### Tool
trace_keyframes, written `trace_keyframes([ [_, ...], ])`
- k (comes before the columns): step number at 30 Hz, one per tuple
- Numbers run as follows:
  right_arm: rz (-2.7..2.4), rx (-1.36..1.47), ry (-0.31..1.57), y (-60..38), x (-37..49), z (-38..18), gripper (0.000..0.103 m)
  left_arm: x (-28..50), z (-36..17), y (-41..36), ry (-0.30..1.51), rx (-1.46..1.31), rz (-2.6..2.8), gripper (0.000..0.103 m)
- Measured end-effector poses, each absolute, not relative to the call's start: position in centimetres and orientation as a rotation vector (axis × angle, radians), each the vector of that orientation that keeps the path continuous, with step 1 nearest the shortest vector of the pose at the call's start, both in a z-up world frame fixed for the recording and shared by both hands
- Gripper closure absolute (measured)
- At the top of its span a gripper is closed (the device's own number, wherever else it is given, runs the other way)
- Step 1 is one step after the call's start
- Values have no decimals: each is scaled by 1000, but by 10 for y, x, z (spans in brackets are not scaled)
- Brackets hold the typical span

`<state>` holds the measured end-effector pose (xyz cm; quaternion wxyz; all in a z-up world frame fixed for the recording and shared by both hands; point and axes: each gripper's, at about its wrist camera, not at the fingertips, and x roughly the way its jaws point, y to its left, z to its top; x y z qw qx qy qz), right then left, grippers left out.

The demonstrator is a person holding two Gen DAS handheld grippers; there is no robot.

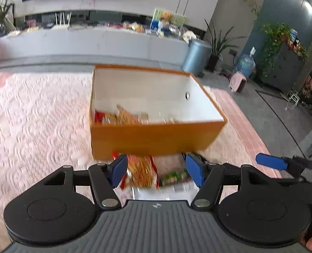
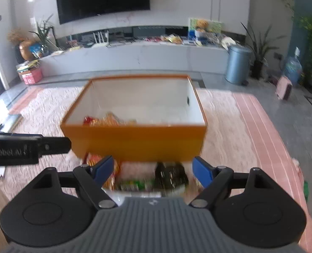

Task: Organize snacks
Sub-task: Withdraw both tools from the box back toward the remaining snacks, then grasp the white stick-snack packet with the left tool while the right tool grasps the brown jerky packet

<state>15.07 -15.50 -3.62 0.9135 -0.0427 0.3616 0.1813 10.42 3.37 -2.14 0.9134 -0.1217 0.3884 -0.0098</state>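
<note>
**poster1:** fingers on both grippers are spread wide and holding nothing. left gripper [image 1: 157, 171] hangs over the loose snacks at the bottom middle of its view, right gripper [image 2: 152, 172] does the same in its own view. packets show in the gaps between the pads, but they lie down on the rug, no pad touching them as far as i can see.

**poster2:** so how far along is the sorting?

**poster1:** partway, i'd guess. orange box [image 1: 156, 139] sits open in the middle of the frame on the pink rug [image 1: 40, 116], and a few snacks in the box [image 1: 118, 118] are piled in its lower left corner. the rest of the white inside looks bare.

**poster2:** and what's left outside?

**poster1:** a little heap just beside the near wall of the box: an orange-red packet [image 1: 140, 172], a green packet [image 2: 135, 185] and a dark packet [image 2: 171, 176], lying on something white and flat that i can't make out. all blurry, so no reading labels.

**poster2:** anything else loose?

**poster1:** there's a green bit at the right edge of the right view, too small to call. more packets way back on the white tv unit [image 2: 135, 57], no idea if those count.

**poster2:** so three or more to go.

**poster1:** that's my read, yeah.
</note>
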Motion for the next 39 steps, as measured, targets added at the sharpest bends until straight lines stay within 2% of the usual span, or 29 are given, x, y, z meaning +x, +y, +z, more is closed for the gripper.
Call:
trace_keyframes([
  [8,322,-76,848,-176,121,-79,23,92,-53,28,910,-276,-79,28],
  [16,311,-108,935,-188,124,-113,23,83,-83,10,1002,-171,-94,28],
  [21,343,-225,938,-178,123,-129,19,87,-97,10,1047,-162,-82,28],
  [32,418,-209,1090,-171,145,-154,14,90,-118,20,1080,-174,-78,28],
  [39,420,-204,1128,-164,151,-160,16,93,-120,23,1085,-197,-91,28],
])
